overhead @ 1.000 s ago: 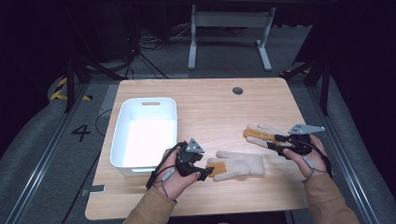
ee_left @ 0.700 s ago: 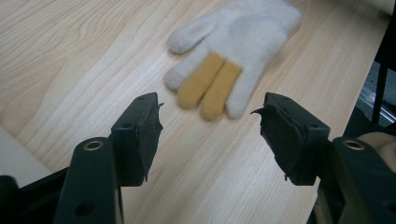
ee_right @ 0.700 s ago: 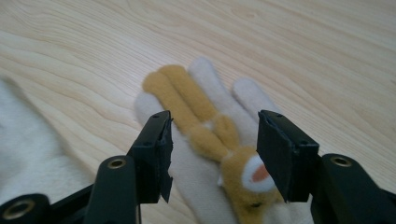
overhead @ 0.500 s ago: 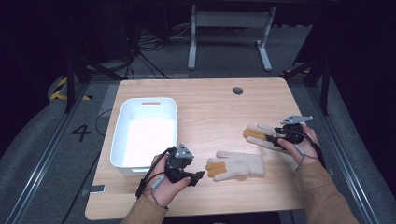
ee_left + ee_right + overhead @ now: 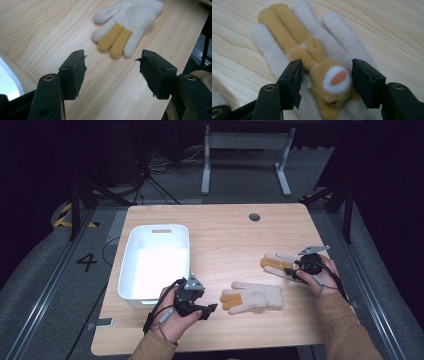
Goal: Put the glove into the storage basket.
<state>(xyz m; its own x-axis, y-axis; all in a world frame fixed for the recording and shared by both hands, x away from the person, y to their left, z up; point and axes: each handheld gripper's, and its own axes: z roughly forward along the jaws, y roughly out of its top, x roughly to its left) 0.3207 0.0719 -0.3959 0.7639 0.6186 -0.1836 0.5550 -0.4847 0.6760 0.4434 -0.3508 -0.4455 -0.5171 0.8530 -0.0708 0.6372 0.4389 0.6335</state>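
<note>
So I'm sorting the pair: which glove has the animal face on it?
The glove under the right gripper: this bunny-face glove shows a tan face; the other glove shows none.

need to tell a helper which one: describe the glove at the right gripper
On the wooden table, far from the white bin, lies the right-hand glove. Unlike the plain glove, it bears a tan animal face.

free: bare table (image 5: 225, 235) centre | obstacle: white bin (image 5: 156, 262) left
</note>
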